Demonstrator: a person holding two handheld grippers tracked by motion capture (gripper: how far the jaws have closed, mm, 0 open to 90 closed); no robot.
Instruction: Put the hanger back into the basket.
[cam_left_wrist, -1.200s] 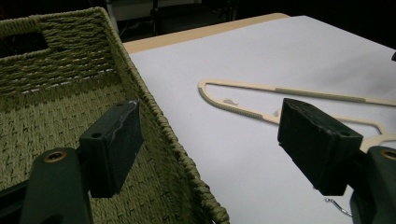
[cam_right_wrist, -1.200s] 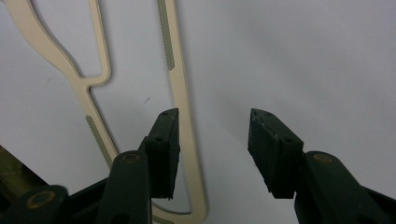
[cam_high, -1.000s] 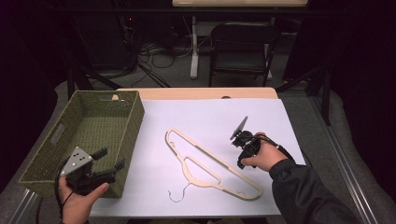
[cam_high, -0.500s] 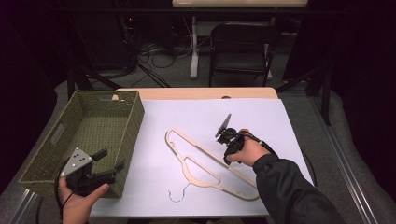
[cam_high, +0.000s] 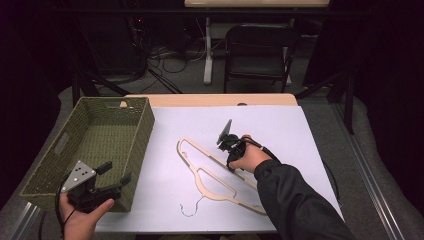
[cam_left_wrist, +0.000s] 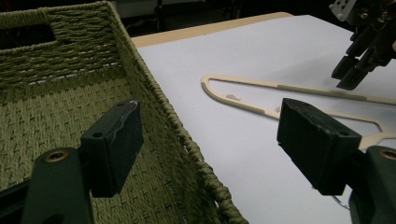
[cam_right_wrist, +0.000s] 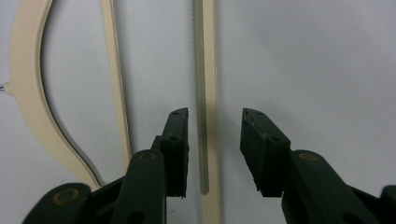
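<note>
You are holding your right gripper released, its jaws straddling the hanger's straight bar without pinching it. The hanger is lying flat on the white sheet near the table's middle, its wire hook pointing toward six o'clock. Your left gripper is also gaping wide, resting at eight o'clock by the near corner of the basket.

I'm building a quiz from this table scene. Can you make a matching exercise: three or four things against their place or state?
Things:
1. hanger
2. basket
3. right gripper
4. left gripper

Places or states:
A. open, jaws astride the hanger's bar
B. flat on the white sheet
C. open, by the basket's near corner
D. green, woven, at the table's left

Pairs: 1-B, 2-D, 3-A, 4-C
</note>
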